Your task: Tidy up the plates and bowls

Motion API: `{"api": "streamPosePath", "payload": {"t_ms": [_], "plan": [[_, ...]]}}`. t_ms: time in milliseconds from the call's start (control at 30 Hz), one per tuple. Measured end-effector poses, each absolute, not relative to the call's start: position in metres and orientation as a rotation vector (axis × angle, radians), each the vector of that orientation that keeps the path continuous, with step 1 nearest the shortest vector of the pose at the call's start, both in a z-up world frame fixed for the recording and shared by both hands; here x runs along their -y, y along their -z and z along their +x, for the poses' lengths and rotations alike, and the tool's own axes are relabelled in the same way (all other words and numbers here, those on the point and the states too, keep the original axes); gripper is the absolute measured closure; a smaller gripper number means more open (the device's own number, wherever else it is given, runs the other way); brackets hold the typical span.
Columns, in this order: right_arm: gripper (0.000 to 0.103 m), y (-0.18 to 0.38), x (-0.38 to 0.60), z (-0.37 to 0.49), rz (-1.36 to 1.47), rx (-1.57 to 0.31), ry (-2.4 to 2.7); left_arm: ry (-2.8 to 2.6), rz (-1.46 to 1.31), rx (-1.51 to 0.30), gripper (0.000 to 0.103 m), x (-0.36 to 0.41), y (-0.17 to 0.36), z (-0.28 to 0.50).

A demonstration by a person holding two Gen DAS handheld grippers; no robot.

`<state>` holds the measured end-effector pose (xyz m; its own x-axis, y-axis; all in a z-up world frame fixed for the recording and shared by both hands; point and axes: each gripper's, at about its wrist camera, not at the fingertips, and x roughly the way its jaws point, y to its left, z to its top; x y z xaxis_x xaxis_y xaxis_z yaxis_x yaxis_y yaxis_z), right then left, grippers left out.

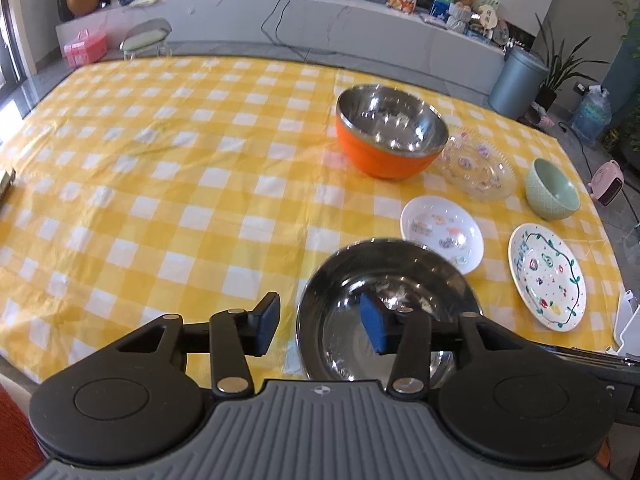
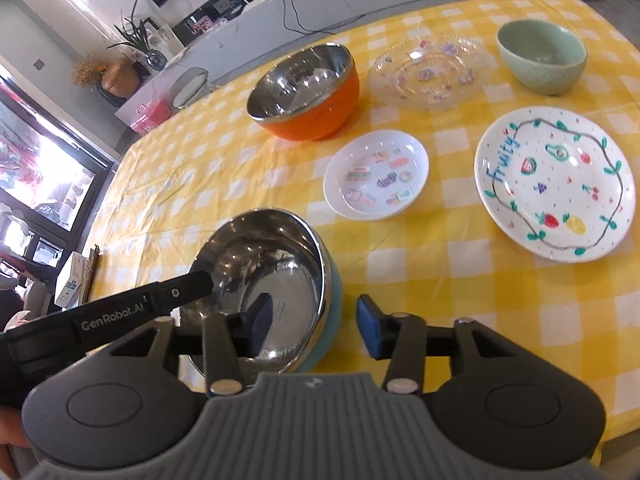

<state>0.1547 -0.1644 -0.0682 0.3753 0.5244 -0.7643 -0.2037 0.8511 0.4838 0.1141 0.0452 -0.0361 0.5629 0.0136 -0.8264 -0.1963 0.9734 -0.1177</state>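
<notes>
Where yellow checked tablecloth (image 1: pixel 160 184) meets white counter (image 1: pixel 320 12), left gripper (image 1: pixel 320 320) and right gripper (image 2: pixel 316 330) fingers apart, straddling steel bowl (image 2: pixel 276 272) rim

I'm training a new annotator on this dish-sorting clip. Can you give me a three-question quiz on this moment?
1. True or false: both claws straddle the steel bowl's rim, open.
2. How many flat plates lie on the cloth?
3. Nearest the orange bowl: A) clear glass plate B) fruit plate C) green bowl?

Key: 1 true, left claw, right claw; 2 three, including the small sticker plate; 3 A.
</notes>
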Motion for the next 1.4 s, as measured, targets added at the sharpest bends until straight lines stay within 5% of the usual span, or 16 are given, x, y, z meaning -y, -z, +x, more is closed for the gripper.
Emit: {"api": "streamPosePath", "payload": {"t_ms": [67,400,1400], "plan": [[0.04,0.065,0.164,0.154,0.317,-1.076,-0.481,-0.126,-0.188,-0.946,0.045,-0.044,0.031,0.115],[0.033,0.037,0.197,0.155,0.412,-0.854,-0.411,-0.088,-0.154,-0.819,0.042,-0.04,0.0,0.129],[0.025,0.045,0.21,0.281,0.428,-0.762,-0.166,-0.027,-0.086,-0.807,0.042,-0.027,0.023,0.261]]}}
